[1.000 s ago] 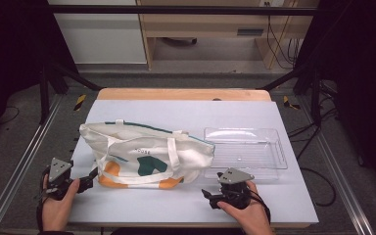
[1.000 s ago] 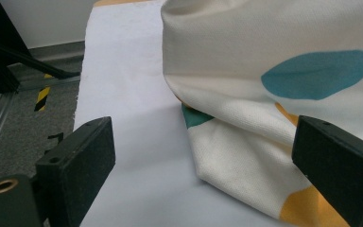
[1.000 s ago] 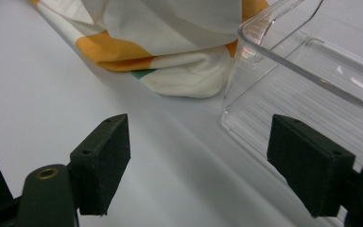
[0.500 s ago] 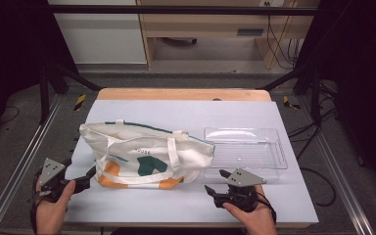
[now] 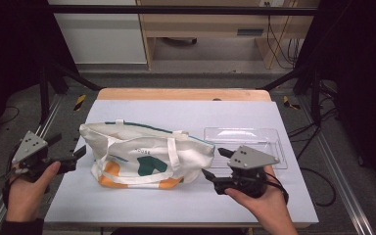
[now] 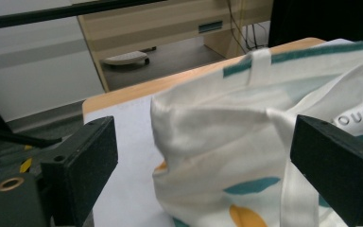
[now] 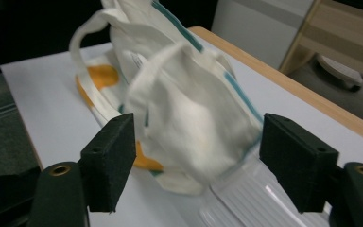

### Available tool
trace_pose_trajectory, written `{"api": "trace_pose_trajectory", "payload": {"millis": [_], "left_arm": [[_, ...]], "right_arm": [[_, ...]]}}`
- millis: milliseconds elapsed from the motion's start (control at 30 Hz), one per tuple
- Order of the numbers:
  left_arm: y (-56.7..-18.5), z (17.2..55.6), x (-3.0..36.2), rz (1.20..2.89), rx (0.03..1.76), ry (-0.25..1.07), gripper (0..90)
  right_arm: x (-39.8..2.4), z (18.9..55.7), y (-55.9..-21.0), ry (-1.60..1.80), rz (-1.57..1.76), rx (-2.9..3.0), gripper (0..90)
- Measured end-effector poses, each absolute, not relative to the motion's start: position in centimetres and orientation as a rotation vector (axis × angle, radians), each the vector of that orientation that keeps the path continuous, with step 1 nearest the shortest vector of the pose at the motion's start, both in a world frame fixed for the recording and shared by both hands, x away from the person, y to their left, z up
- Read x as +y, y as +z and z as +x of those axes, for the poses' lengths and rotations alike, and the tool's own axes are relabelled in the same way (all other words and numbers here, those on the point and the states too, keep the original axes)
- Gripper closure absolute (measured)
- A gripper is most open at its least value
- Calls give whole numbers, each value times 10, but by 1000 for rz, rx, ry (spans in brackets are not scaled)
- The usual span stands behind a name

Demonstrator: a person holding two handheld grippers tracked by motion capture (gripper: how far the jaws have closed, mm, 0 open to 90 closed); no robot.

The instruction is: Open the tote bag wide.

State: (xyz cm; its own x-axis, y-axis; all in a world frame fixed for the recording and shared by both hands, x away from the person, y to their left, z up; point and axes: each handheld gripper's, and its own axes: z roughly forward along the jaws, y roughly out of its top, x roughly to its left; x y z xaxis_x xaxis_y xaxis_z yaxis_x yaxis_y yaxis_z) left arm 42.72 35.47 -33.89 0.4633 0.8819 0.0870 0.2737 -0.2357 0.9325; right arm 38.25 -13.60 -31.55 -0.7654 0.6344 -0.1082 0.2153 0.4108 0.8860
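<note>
Now both of your hands have come up off the tabletop [image 5: 254,115] compared with a second ago, when they sat low at its near edge. The left tongs [image 5: 81,152] float just off the left end of the cream canvas tote bag with teal and orange shapes [image 5: 147,155], tips aimed at it. The right tongs [image 5: 214,162] hover just off the tote's right end, over the near corner of the clear ribbed plastic tray [image 5: 269,134] that lies touching the tote on that side.

Both pairs stand spread with nothing between the pads. In the left gripper view the tote's end fold sits beyond the gap, untouched. In the right gripper view the tote's bunched end and a handle loop [image 7: 92,28] lie ahead of the open jaws, which have just been widening a little.

The tote itself has not shifted; it lies on its side mid-tabletop, handles draped across its face. Judging from this, you are lining up on the tote from both ends and no hold has been taken yet. Next comes picking where each pad bites: the soft cloth will sag, so aim for a fold or handle, not the flat panel.
</note>
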Motion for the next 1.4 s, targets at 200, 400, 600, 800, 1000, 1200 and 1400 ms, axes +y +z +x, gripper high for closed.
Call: {"api": "trace_pose_trajectory", "payload": {"millis": [200, 400, 600, 800, 1000, 1200, 1400], "left_arm": [[-319, 448, 343, 1834, 924, 774, 140], [-312, 476, 324, 1933, 845, 756, 220], [-309, 495, 305, 1998, 801, 728, 268], [-305, 508, 291, 2053, 761, 700, 289], [-299, 510, 283, 2087, 740, 688, 297], [-300, 512, 279, 2127, 740, 675, 302], [-293, 516, 275, 2133, 739, 665, 304]], "right_arm": [[-85, 411, -304, 1264, 656, 2318, 344], [-41, 448, -307, 1226, 621, 2347, 506], [-12, 475, -316, 1141, 637, 2401, 605], [-1, 489, -326, 1053, 654, 2469, 710], [-3, 479, -326, 1068, 610, 2487, 859], [-6, 445, -327, 1150, 560, 2498, 872], [-6, 419, -337, 1210, 521, 2527, 872]]}}
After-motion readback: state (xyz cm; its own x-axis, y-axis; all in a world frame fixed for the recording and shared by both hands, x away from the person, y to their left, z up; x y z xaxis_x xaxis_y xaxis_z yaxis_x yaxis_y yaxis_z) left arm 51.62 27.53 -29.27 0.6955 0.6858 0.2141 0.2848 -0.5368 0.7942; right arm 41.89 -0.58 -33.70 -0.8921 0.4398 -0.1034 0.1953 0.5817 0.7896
